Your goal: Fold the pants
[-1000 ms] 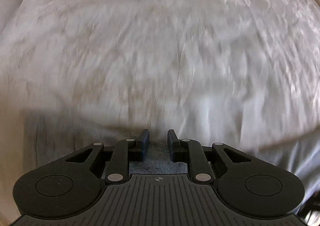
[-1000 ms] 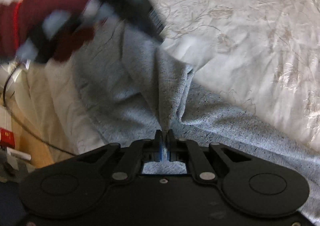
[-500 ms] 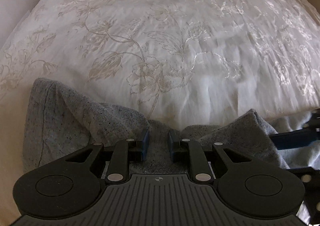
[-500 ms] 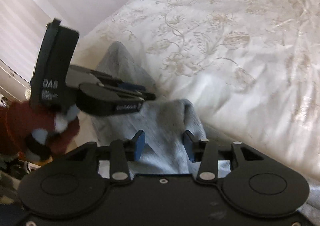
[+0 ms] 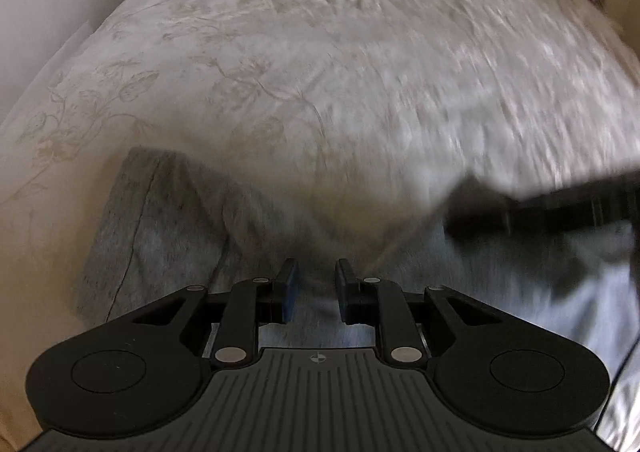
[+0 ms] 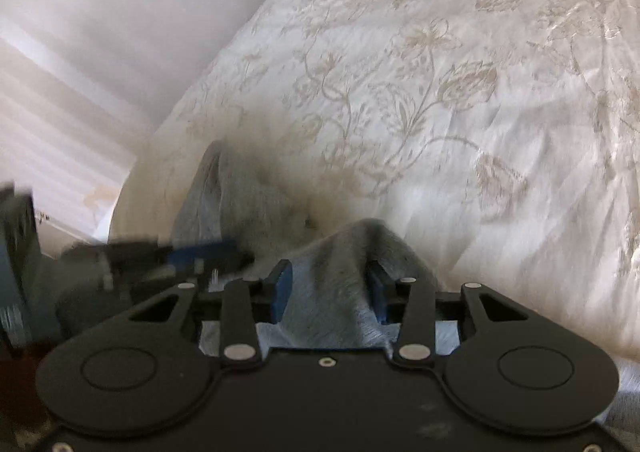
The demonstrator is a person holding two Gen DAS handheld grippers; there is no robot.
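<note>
Pants of grey flecked knit (image 5: 160,236) lie bunched at the near edge of your white floral-embroidered bedspread (image 5: 320,71). Your left gripper (image 5: 317,288) has its jaws parted over the fabric, gripping nothing. Your right gripper (image 6: 329,292) is spread wide, a raised fold between its blue pads (image 6: 280,288).

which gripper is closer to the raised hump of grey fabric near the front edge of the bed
Right. The right gripper straddles the hump of the grey pants, jaws open either side. The left gripper sits off to its side over flatter fabric.
</note>
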